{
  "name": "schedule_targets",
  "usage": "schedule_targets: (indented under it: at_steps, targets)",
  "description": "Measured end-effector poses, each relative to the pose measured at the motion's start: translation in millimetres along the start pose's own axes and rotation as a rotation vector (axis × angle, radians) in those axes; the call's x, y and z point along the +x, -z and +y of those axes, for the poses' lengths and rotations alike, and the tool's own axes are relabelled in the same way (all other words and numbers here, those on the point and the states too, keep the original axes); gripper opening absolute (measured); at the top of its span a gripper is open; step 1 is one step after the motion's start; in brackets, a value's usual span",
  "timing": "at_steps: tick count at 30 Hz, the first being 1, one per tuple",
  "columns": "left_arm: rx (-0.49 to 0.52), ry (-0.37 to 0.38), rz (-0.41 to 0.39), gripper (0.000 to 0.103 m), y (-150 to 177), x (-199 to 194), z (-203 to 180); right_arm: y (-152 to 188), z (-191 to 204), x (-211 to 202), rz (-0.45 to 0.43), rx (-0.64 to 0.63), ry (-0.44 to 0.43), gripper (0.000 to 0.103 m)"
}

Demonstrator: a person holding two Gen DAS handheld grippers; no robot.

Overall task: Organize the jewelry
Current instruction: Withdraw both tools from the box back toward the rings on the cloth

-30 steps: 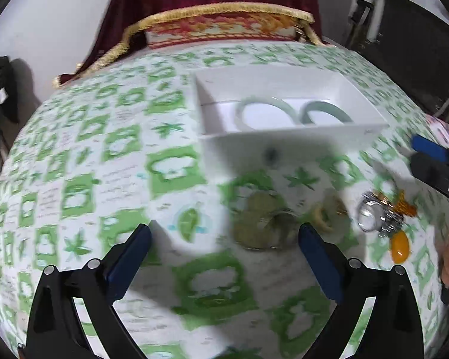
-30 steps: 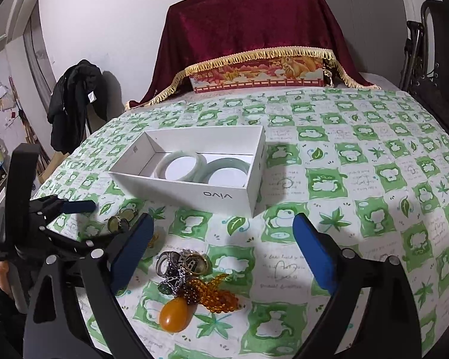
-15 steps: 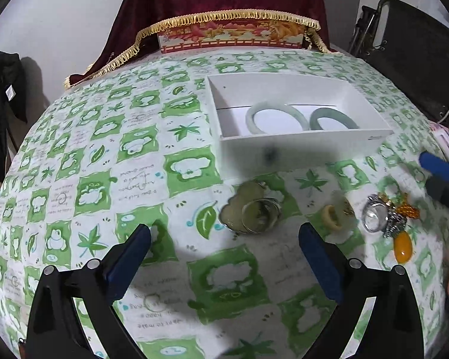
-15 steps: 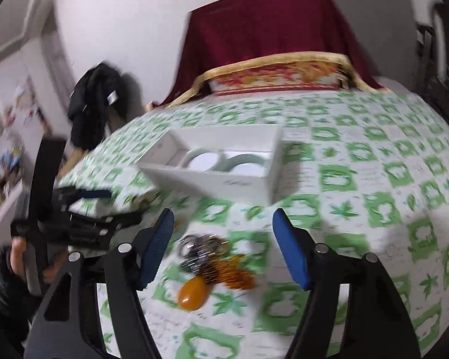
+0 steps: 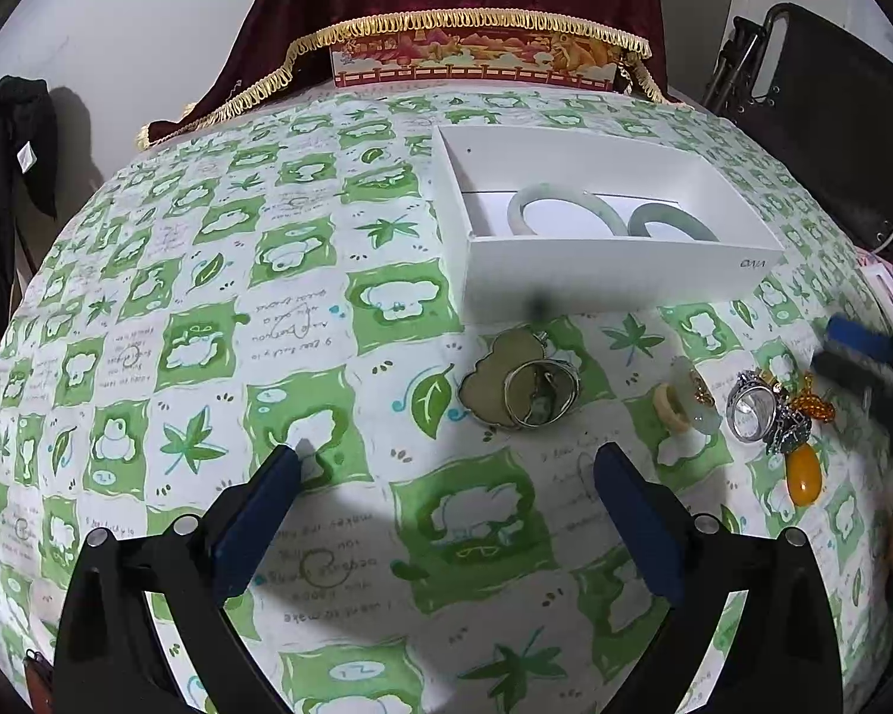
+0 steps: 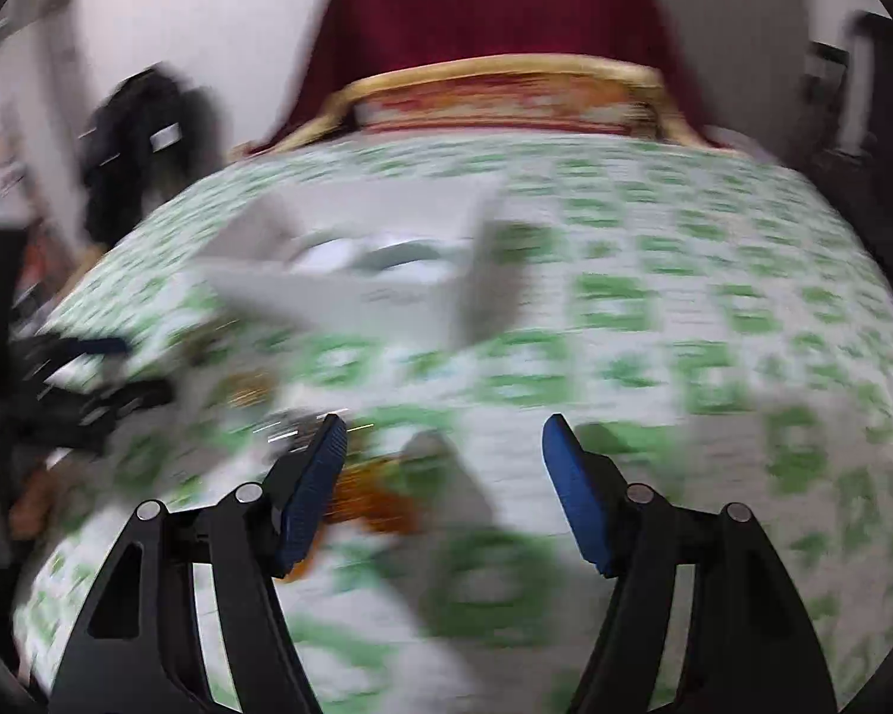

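Note:
A white box [image 5: 613, 279] on the green-patterned tablecloth holds two pale jade bangles [image 5: 556, 208]. In front of it lie a jade pendant with a metal ring [image 5: 521, 384], a small cream ring [image 5: 670, 407], and a cluster of silver rings with an amber pendant [image 5: 774, 422]. My left gripper [image 5: 446, 511] is open and empty, above the cloth short of the pendant. My right gripper [image 6: 443, 476] is open and empty; its view is motion-blurred, with the amber cluster [image 6: 375, 500] by its left finger and the box [image 6: 357, 279] beyond.
A red cloth-covered stand with gold fringe [image 5: 464, 35] sits at the table's far edge. A black folded chair [image 5: 833, 137] stands at the right. A dark jacket [image 5: 6, 178] hangs on the left wall.
My left gripper has pulled back and up from the pendant, widening the view. My right gripper has narrowed its opening and is moving fast toward the amber cluster, blurring its view.

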State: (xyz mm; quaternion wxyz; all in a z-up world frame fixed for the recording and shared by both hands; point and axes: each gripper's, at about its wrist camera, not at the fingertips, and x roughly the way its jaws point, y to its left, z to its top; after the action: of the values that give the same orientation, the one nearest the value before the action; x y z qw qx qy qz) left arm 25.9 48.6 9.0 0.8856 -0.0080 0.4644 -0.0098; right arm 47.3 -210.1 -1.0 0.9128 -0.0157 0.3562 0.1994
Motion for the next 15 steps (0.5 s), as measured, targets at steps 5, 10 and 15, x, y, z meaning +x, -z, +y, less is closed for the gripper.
schedule_targets:
  at_steps: [5,10,15]
  targets:
    - [0.005,0.005,-0.003,0.099,0,-1,-2,7,48,-8,-0.013,-0.177,-0.191,0.063]
    - [-0.007,0.008,0.001,0.099,-1,-1,-1,11,63,9,0.077,-0.259,-0.096,0.060]
    - [0.003,0.003,0.001,0.099,-1,0,-1,-1,3,9,0.050,-0.029,0.028,0.060]
